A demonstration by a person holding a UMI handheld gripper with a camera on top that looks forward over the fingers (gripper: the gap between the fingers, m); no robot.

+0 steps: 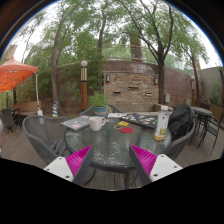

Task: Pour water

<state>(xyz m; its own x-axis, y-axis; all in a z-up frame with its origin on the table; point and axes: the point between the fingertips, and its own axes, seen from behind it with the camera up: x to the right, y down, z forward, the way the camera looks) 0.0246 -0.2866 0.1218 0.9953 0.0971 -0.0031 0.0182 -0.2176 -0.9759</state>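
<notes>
The tall, pale bottle with a light cap (163,122) stands upright at the right-hand edge of the round glass-topped patio table (112,146), just beside a dark bag or cushion (181,121) resting on the chair there. Whether it holds water is too small to tell, but it looks the likeliest thing to pour from. A small white cup (96,123) sits nearer the left side of the table, well apart from the bottle, with flat trays or mats (138,120) lying between them.

The hand-held gripper (111,160) hovers off the near edge of the table, its two fingers spread wide with the magenta pads (78,160) facing each other and nothing between them. The bottle lies ahead of the fingers and off to the right, beyond the right finger; its long axis is vertical. I judge that the coming move calls for a swing rightward and forward across the table's near edge, so the spread fingers arrive on either side of the bottle's body, at mid-height rather than at the cap.
</notes>
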